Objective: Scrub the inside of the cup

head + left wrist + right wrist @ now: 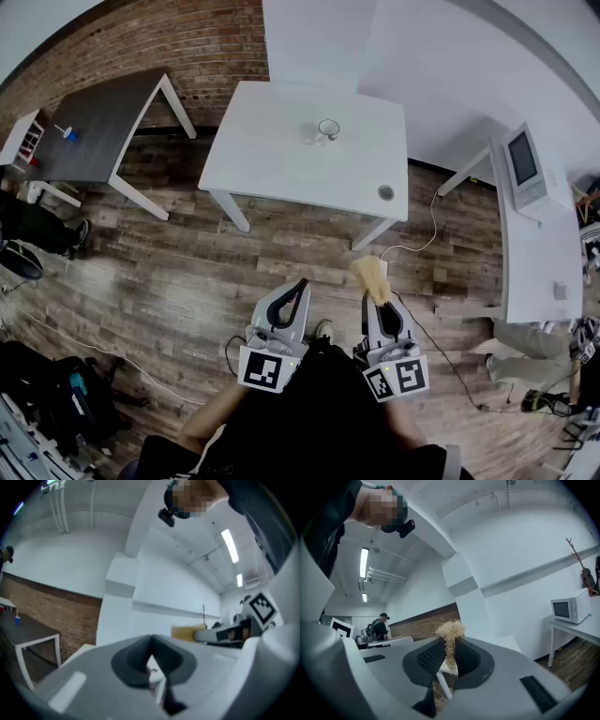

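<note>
A white cup point(327, 129) stands near the far middle of the white table point(281, 164), well ahead of both grippers. My left gripper point(299, 284) is held low over the wood floor, shut with nothing between its jaws; in the left gripper view point(151, 660) the dark pads meet. My right gripper point(380, 298) is beside it, shut on a tan fibre scrubber point(371, 276), whose tuft point(450, 631) sticks up from between the pads in the right gripper view point(450, 656).
A small round grey disc point(385, 192) lies near the table's right front corner. A dark table point(89, 127) stands at the left, a white bench with a microwave point(523, 167) at the right. A cable point(427, 239) trails on the floor. A person point(378, 627) stands far off.
</note>
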A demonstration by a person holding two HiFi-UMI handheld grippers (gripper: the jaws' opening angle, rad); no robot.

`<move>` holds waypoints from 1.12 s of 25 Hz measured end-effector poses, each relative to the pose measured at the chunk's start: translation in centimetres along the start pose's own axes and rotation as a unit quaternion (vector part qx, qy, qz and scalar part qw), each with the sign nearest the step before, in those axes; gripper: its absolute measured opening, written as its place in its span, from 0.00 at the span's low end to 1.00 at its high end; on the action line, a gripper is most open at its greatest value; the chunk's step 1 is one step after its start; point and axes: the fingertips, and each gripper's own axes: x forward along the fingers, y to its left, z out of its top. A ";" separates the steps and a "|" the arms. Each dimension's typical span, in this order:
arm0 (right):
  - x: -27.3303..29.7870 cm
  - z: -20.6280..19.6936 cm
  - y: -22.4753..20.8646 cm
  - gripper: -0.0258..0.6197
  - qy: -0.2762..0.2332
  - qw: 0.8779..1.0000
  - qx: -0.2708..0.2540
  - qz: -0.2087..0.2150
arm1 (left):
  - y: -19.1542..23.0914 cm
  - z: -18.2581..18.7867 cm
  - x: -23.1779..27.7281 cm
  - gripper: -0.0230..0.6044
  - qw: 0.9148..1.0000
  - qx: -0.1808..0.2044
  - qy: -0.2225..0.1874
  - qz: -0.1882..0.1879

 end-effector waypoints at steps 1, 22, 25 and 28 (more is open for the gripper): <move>0.0 0.0 0.0 0.10 0.000 1.000 0.000 0.001 | 0.0 0.0 0.0 0.04 1.000 -0.001 0.000 0.001; -0.2 0.6 -6.0 0.10 0.015 0.999 0.004 0.033 | -2.2 -2.1 4.7 0.04 0.999 0.000 0.020 0.044; 0.4 0.6 -8.0 0.10 0.021 0.999 0.002 0.040 | -2.2 -2.3 5.4 0.04 0.998 0.009 0.023 0.060; 1.9 0.6 -9.9 0.10 0.024 0.999 0.008 0.043 | -1.4 -2.6 6.5 0.04 0.996 0.012 0.031 0.078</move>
